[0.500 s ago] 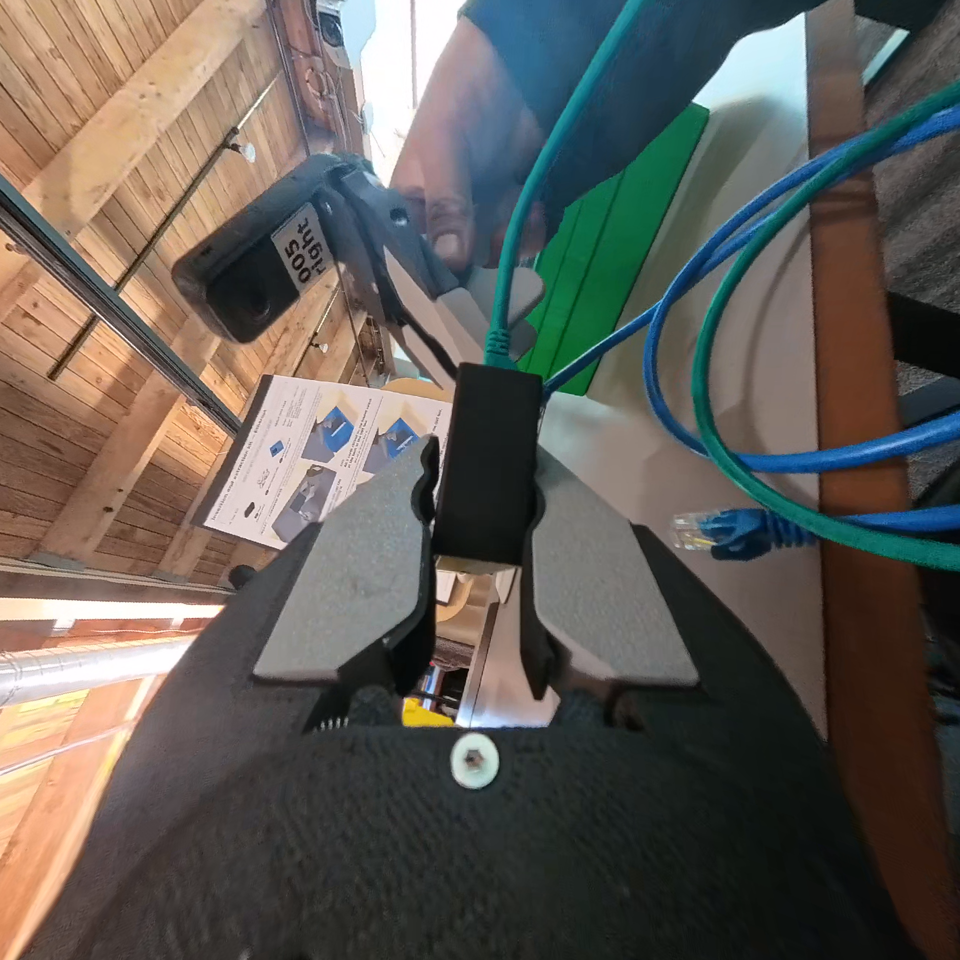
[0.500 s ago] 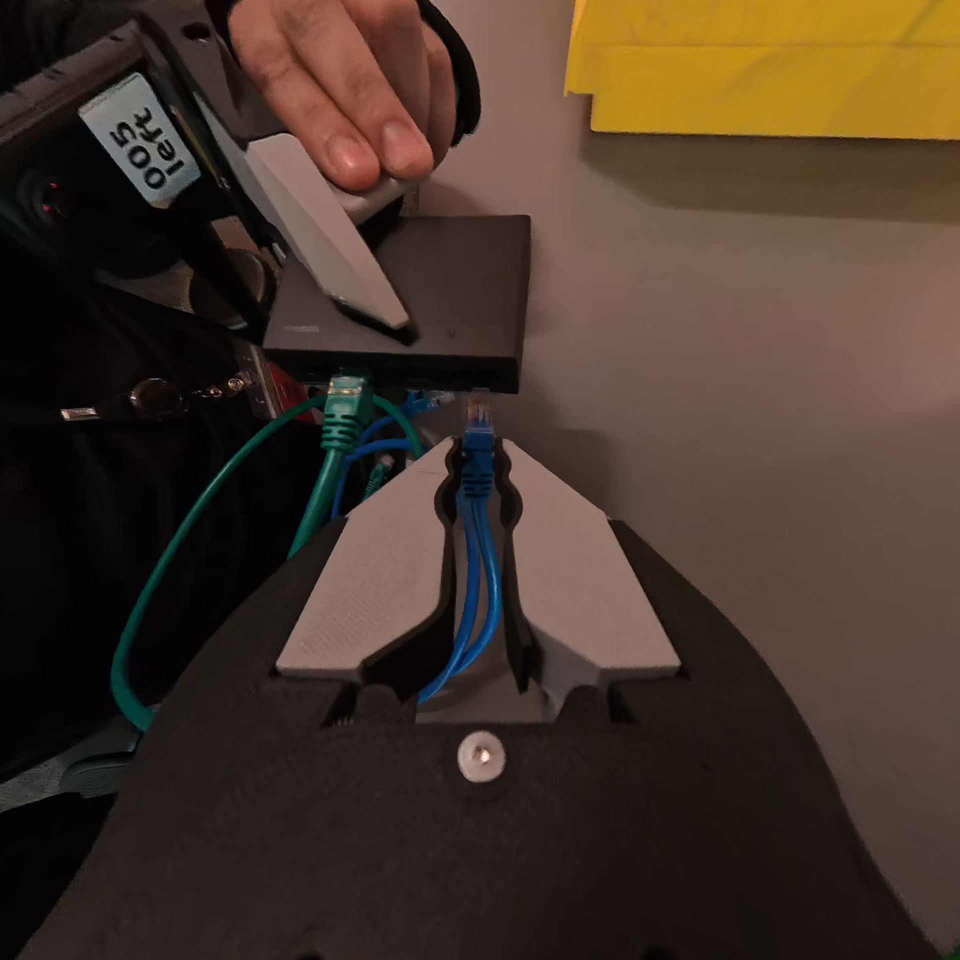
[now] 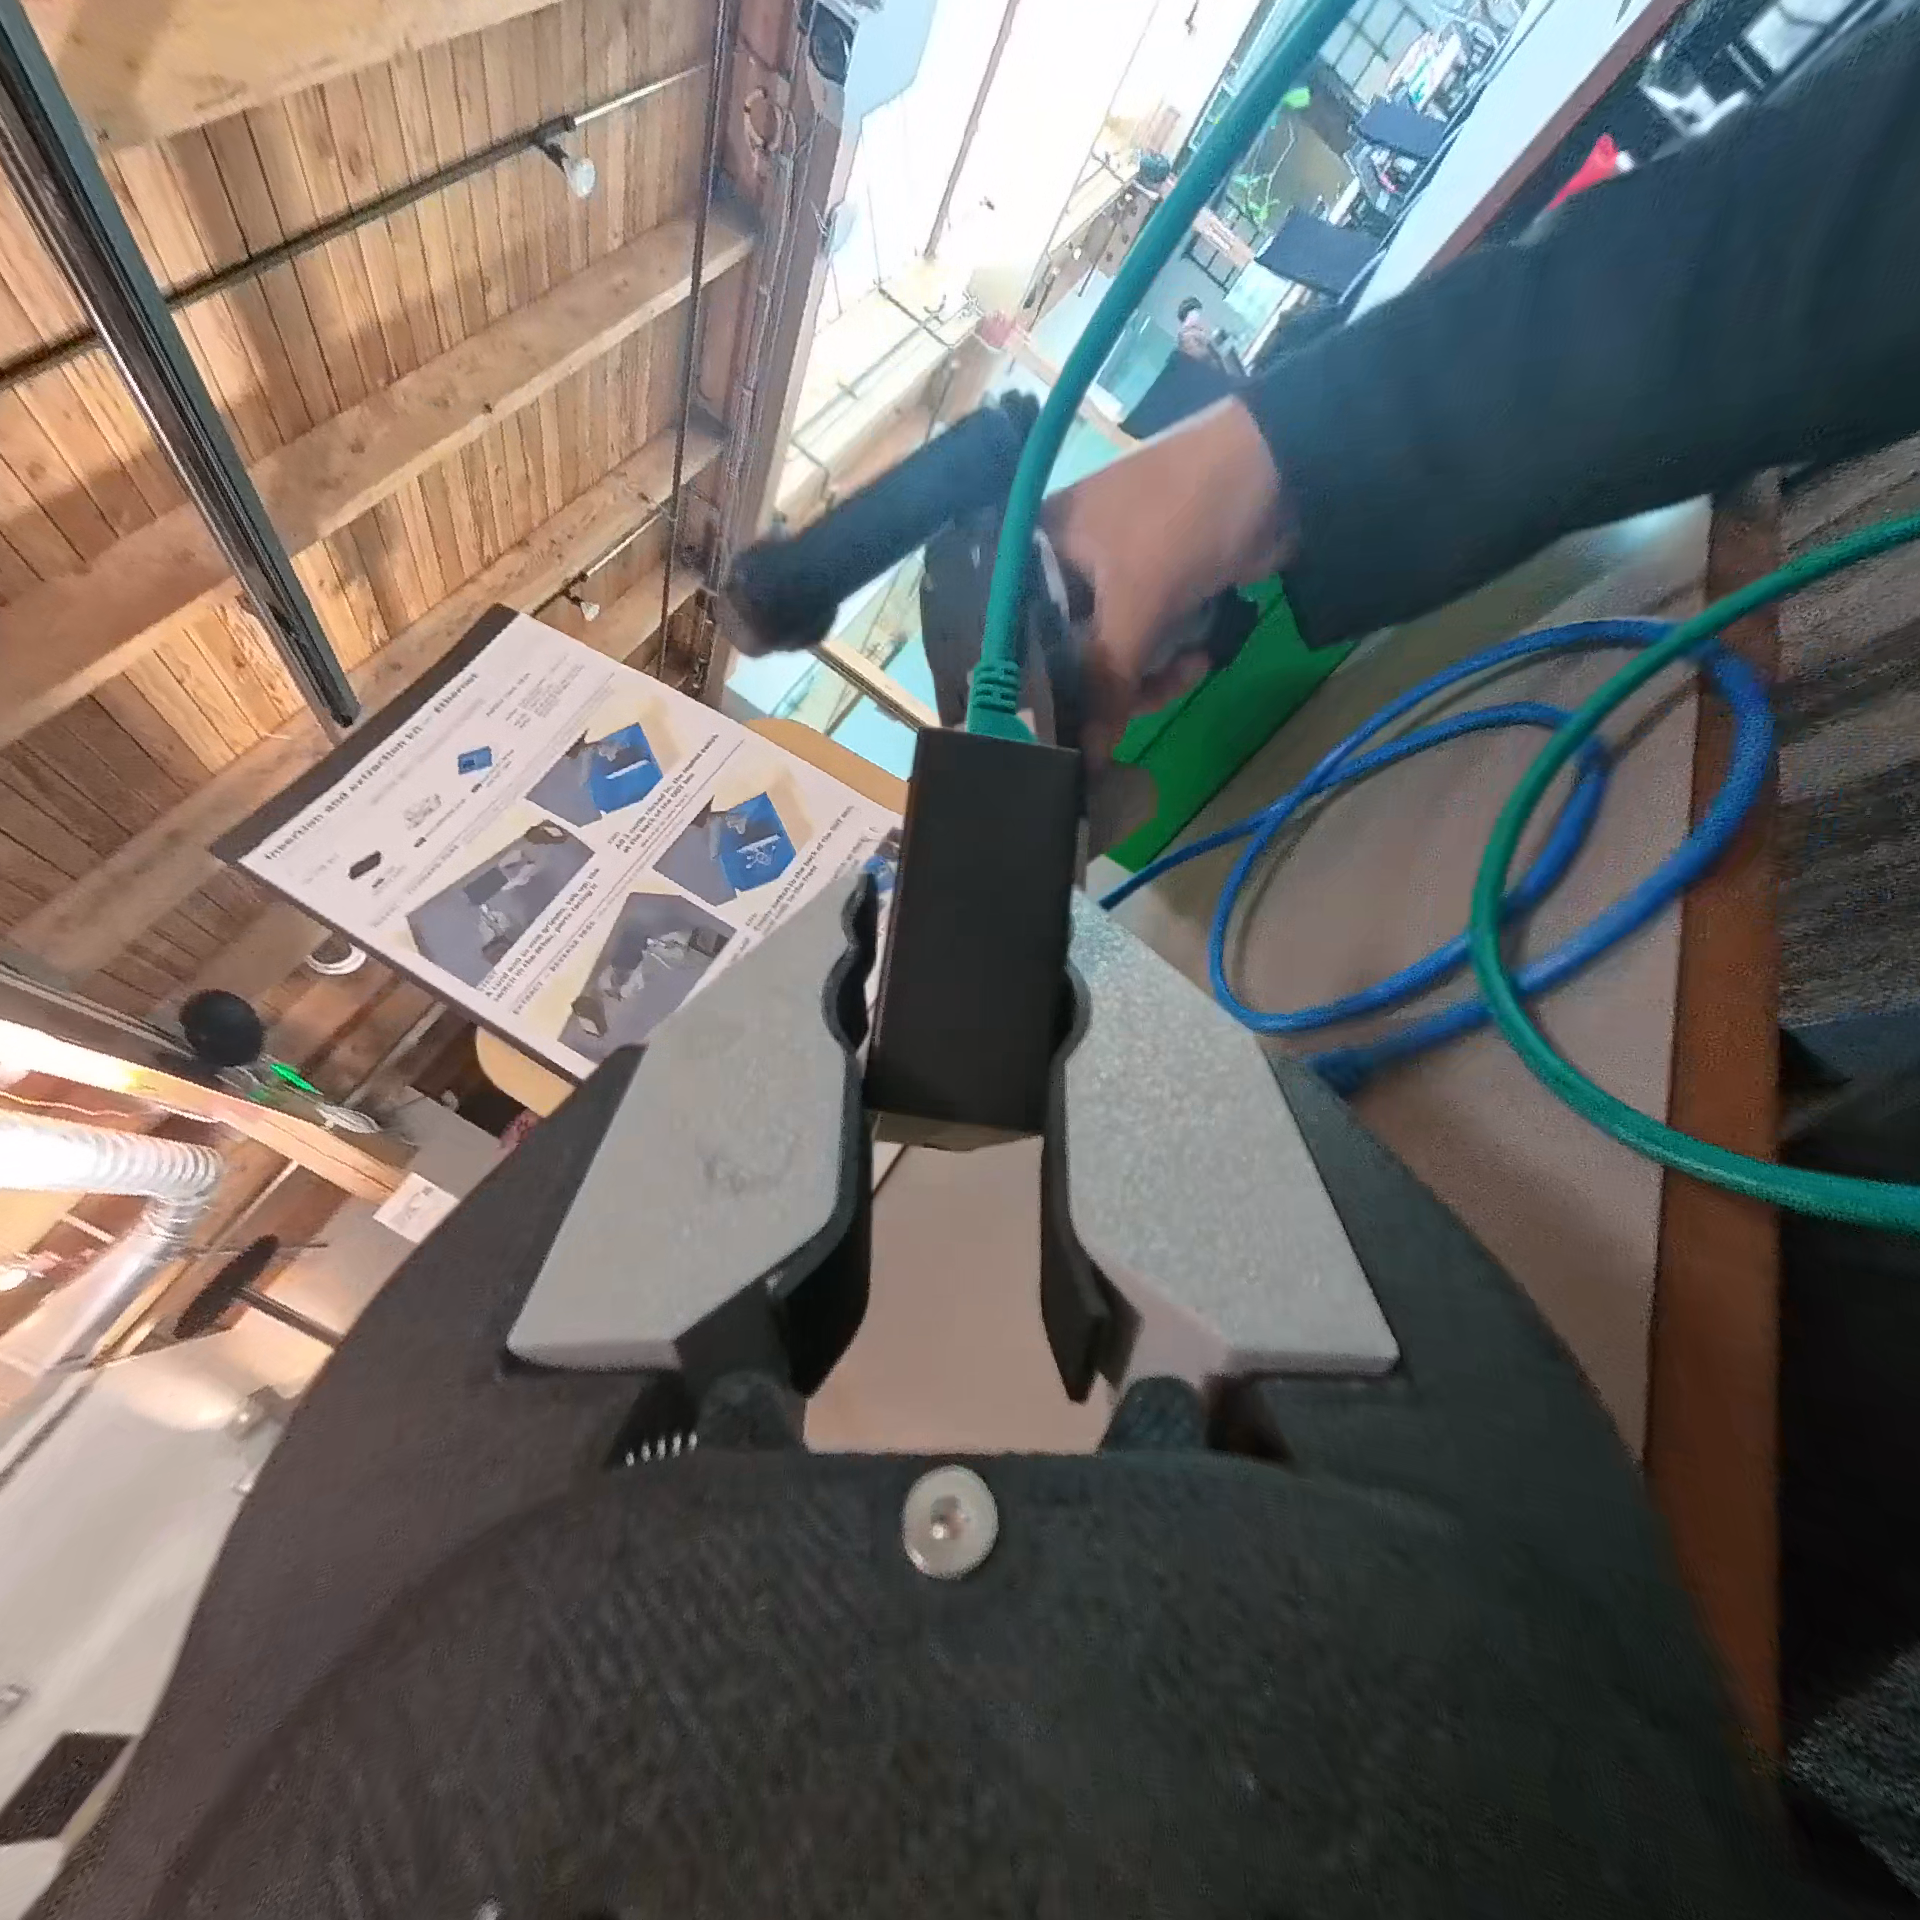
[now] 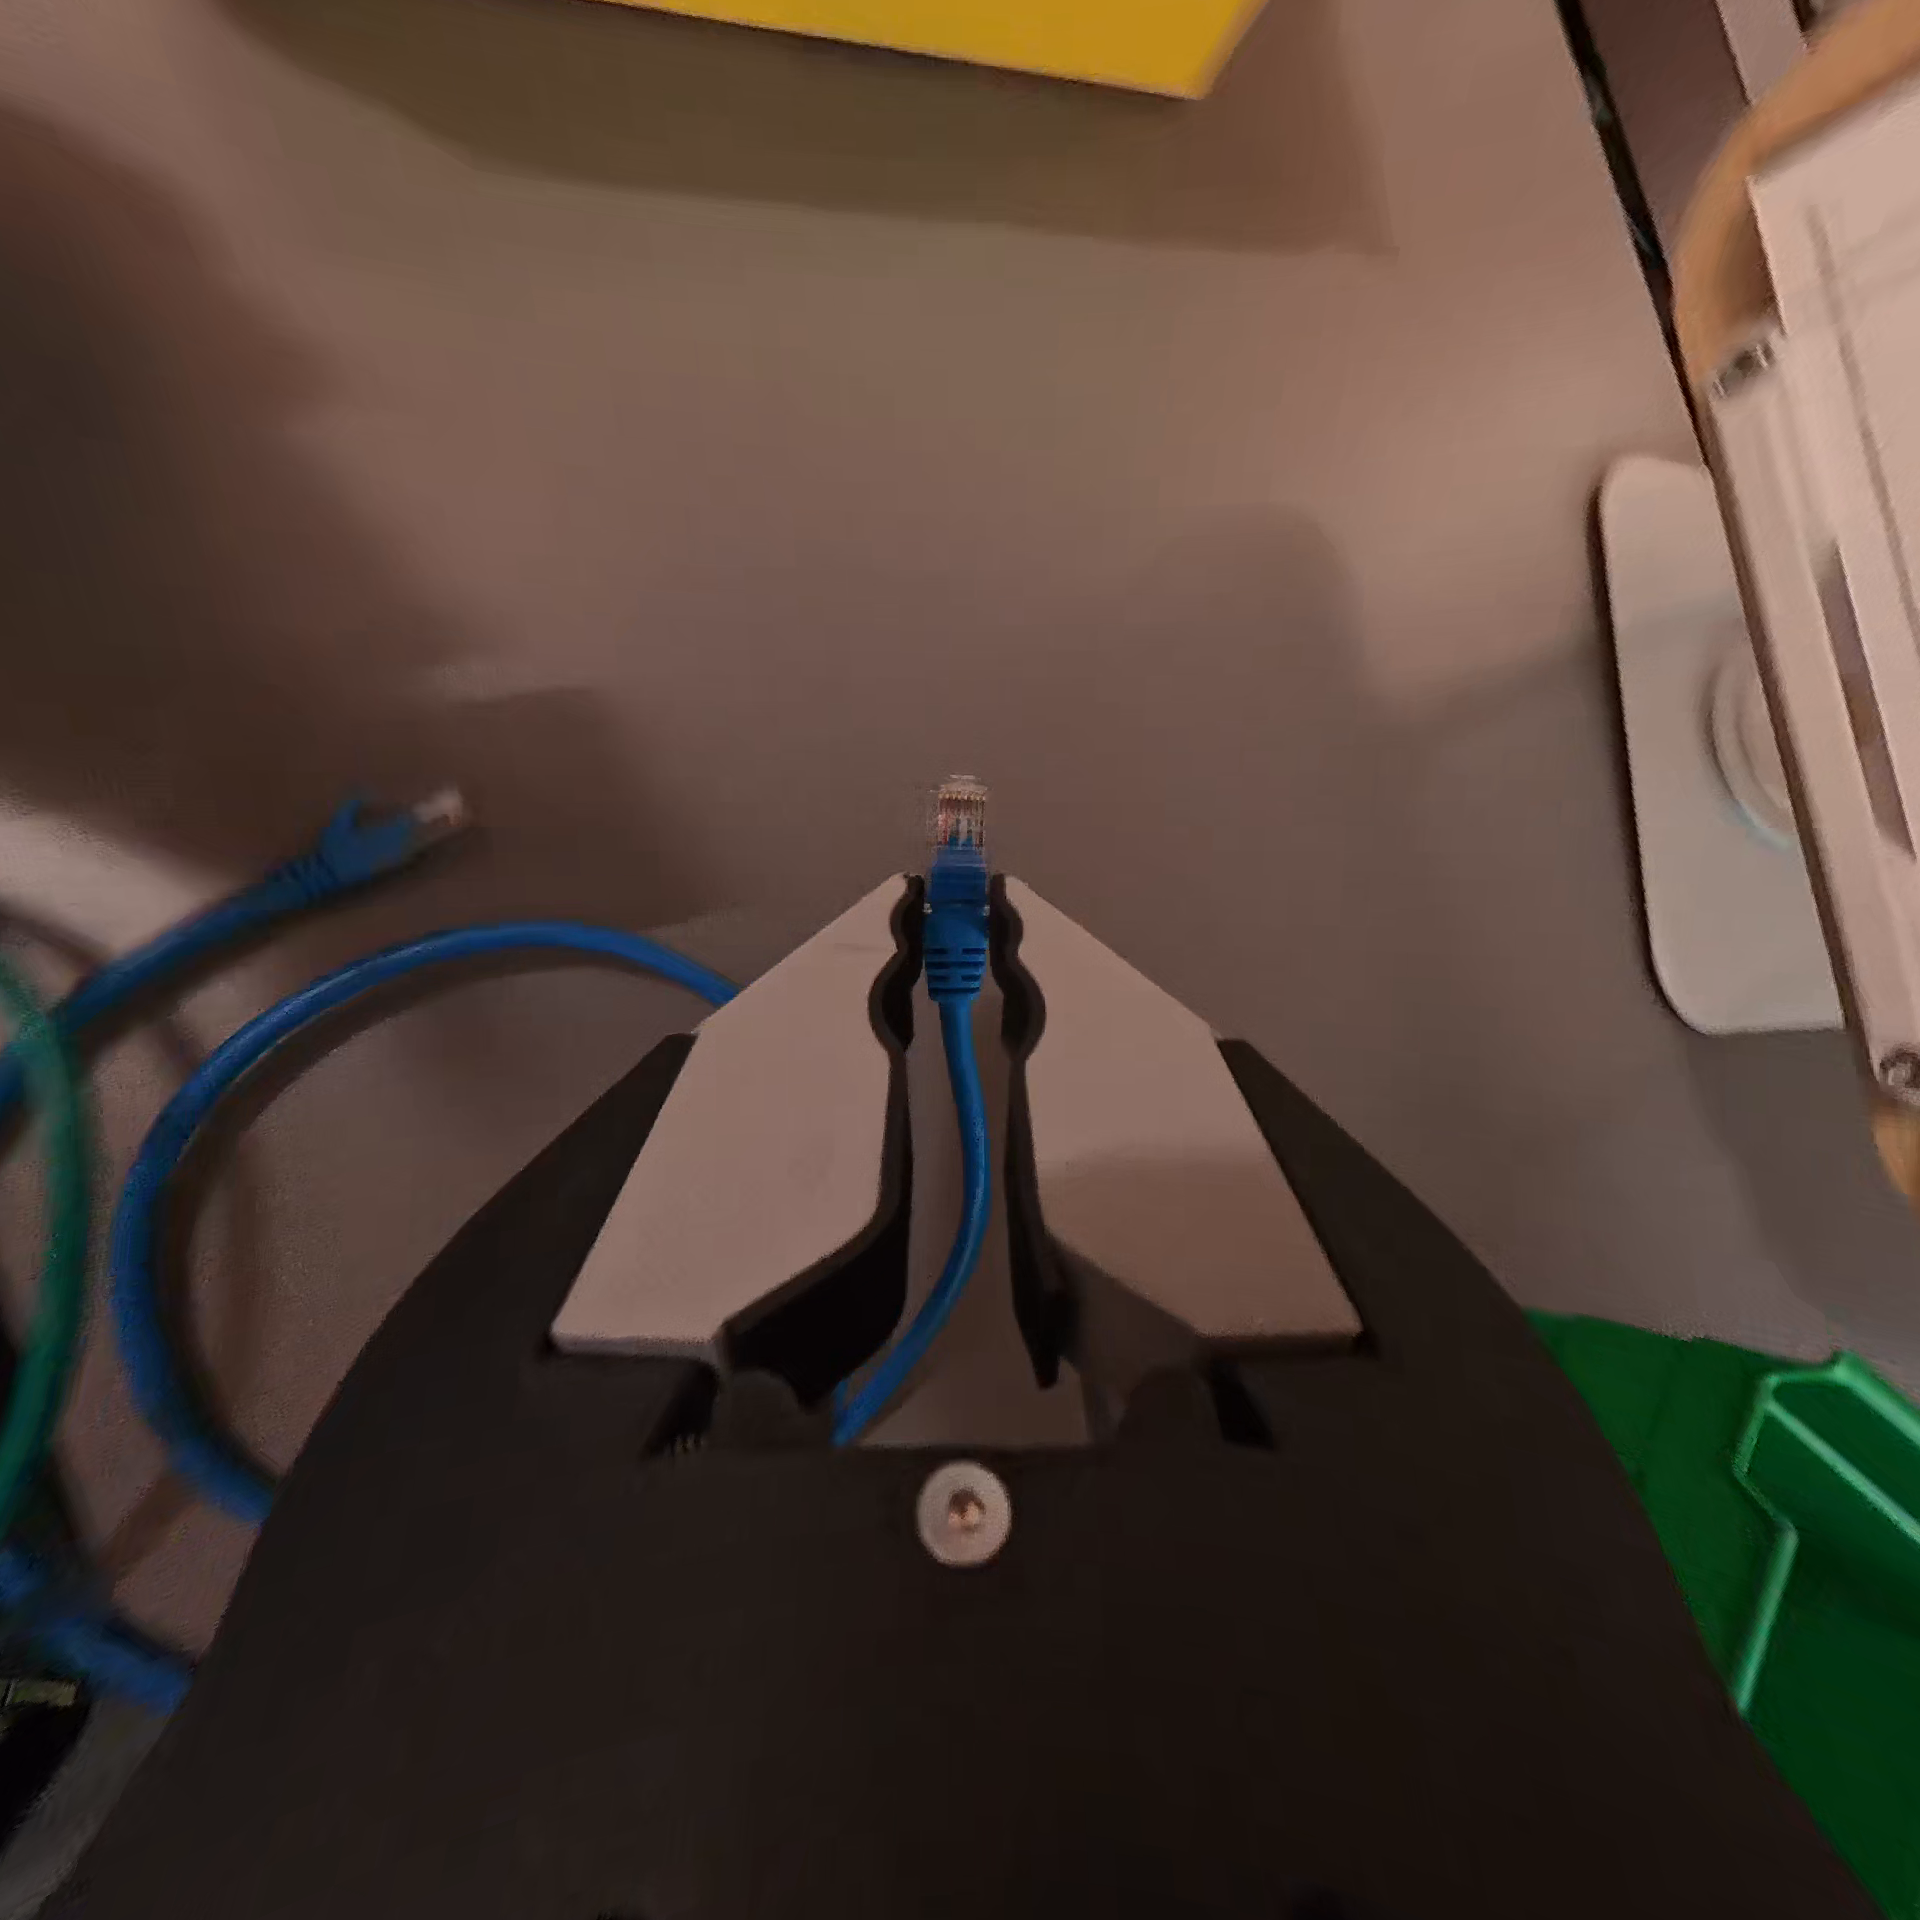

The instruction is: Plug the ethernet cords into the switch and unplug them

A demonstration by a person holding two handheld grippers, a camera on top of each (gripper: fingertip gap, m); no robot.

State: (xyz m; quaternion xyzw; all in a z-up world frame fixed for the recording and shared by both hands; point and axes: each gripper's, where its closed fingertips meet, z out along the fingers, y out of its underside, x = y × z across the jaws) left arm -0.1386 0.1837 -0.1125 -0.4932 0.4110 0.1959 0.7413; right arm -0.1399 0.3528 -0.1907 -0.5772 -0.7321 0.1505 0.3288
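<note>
The left tongs (image 3: 961, 997) are closed on a black switch (image 3: 977, 914), lifted off the table (image 3: 1455, 935). A green cord (image 3: 1023, 520) is plugged into the switch's far end at 12 o'clock. The right tongs (image 4: 958, 883) pinch a blue cord (image 4: 956, 935) just behind its clear plug, which points to 12 o'clock in open air. Another blue plug (image 4: 384, 831) lies loose on the table at 9 o'clock.

One black switch (image 3: 971, 935), one green cord (image 3: 1538, 997), two blue cord plugs (image 4: 958, 883) (image 4: 364, 836), two tools (image 3: 961, 997) (image 4: 958, 883).
</note>
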